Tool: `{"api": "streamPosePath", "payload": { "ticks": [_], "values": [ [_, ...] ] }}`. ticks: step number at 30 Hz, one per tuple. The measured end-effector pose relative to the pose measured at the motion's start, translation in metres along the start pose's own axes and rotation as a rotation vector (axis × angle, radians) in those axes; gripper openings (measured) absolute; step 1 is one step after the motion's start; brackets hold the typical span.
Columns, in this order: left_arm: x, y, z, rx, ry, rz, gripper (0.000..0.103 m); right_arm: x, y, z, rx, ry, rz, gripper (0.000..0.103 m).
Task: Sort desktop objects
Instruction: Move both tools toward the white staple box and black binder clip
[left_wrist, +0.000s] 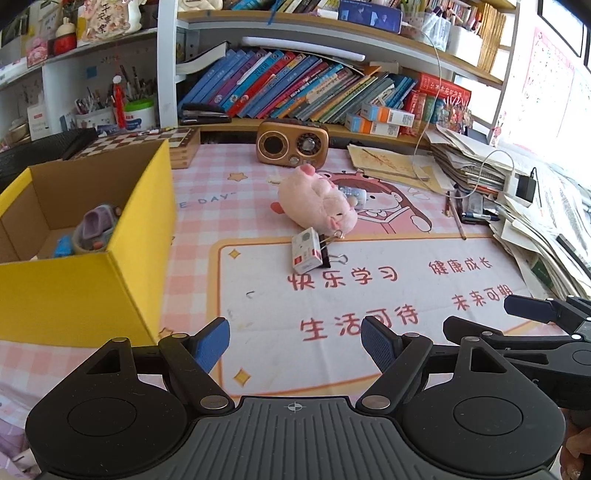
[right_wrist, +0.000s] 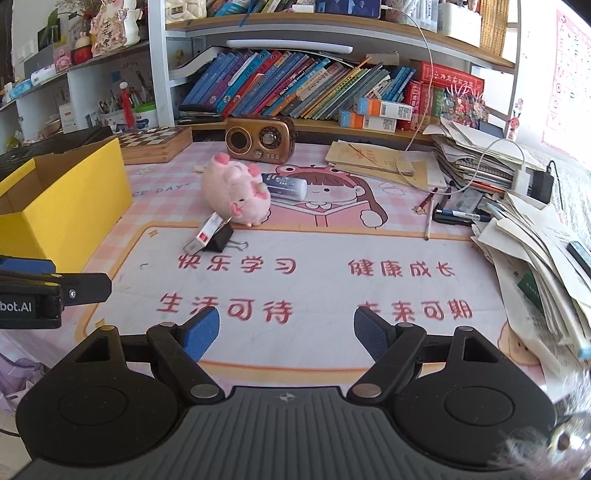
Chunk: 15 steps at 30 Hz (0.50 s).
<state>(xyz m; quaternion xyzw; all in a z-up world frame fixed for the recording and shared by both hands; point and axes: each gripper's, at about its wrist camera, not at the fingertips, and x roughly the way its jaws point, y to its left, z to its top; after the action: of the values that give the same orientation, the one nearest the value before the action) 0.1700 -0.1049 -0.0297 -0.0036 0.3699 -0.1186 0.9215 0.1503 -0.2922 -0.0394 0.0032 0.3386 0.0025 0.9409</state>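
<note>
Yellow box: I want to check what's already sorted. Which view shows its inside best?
The left wrist view: the yellow box opens toward the camera, showing a purple toy inside. The right wrist view shows only its outer wall and rim.

The left tool and right tool hover side by side, tilted downward, jaws spread wide and empty.

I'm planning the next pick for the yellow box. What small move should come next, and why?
Probably ease the left gripper forward toward the small white box leaning on the black binder clip. Its jaws stand open and empty, that pair lies nearest, straight ahead on the mat, and the yellow box sits open on that side. The pink plush pig lies just behind.
</note>
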Motion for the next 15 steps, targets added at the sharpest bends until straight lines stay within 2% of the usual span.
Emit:
{"api": "streamPosePath", "payload": {
  "ticks": [15],
  "values": [
    [0.037, -0.019, 0.021, -0.001, 0.014, 0.076, 0.080, 0.037, -0.033, 0.027, 0.003, -0.002, 0.077, 0.079]
  ]
}}
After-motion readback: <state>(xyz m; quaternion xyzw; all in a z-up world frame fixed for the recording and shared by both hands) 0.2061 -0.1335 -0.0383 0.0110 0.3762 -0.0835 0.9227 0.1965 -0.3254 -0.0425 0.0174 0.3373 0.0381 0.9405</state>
